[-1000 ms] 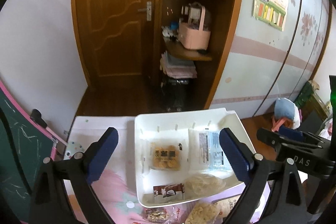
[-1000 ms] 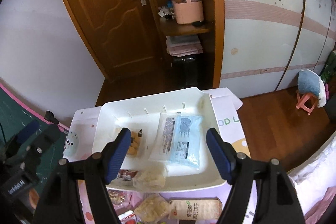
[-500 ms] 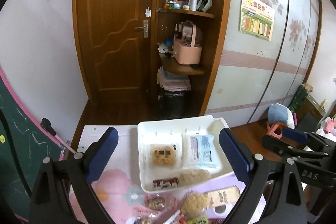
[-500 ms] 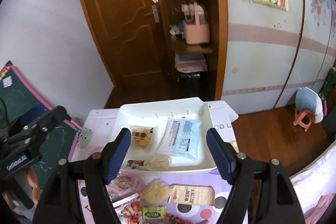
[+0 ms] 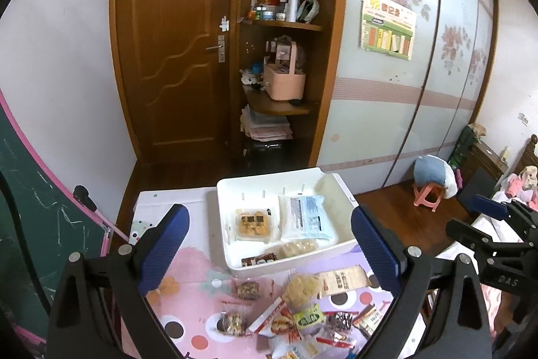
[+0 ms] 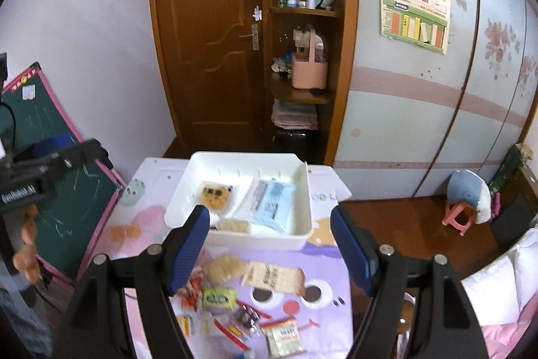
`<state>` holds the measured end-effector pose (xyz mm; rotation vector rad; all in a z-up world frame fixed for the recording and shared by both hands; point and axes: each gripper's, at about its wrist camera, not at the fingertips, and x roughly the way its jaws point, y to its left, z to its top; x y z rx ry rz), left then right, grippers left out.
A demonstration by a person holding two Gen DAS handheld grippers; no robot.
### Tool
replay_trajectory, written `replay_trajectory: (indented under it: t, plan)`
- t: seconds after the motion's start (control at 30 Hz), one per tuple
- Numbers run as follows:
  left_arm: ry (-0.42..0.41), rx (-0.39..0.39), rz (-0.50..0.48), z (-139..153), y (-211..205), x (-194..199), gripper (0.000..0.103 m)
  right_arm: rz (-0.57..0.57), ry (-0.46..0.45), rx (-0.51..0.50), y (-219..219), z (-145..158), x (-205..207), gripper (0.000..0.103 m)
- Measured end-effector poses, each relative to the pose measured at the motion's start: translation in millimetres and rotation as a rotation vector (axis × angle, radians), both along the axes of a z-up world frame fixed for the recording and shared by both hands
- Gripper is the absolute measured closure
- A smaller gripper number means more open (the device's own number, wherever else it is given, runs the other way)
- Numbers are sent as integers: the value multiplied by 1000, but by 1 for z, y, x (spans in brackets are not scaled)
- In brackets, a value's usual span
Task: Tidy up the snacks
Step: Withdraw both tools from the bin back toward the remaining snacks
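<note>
Both grippers hang above the counter (image 5: 201,261) with nothing between their fingers. The left gripper (image 5: 269,244) has its blue pads spread wide, released, and the right gripper (image 6: 270,244) stands the same way, its fingers apart and empty.

A white tray (image 5: 223,224) sits at the far end of the counter, on a pink and purple cartoon cloth. Inside it lie four packets: a clear pack of yellow cakes (image 5: 253,223) at the left, a pale blue pouch (image 5: 307,217) just beside it on the right, and along the near wall a dark bar (image 5: 259,260) next to a bag of round biscuits (image 5: 299,248).

The loose snacks (image 5: 302,315) are heaped on the cloth nearer the cameras, outside the tray. Among them show a beige packet (image 6: 274,277) with dark print, a puffy yellow bag (image 6: 224,268), a small green packet (image 6: 218,296) and several red and clear wrappers (the labels are too small to read).

In the left wrist view the right gripper's black frame shows at the right edge. Behind the counter are a brown door (image 6: 208,32), open shelves holding a pink basket (image 6: 308,74), and a chalkboard (image 6: 57,201) at the left.
</note>
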<state>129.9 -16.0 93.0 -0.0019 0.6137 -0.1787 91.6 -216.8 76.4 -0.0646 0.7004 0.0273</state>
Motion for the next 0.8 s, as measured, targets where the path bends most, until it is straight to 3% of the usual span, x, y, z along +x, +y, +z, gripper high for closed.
replay_trajectory:
  t: [0.3,0.6,0.8]
  plan:
    - [22,40,-35,-25,-2,-43,5,-22,13,-56,-16,-21,-53,28]
    - [169,51,-28,-109,-5,-54,5,-32,62,-60,-24,-79,-82,28]
    - [265,67,14,-167,-7,-47,5,-72,131,29,-38,-125,-82,28]
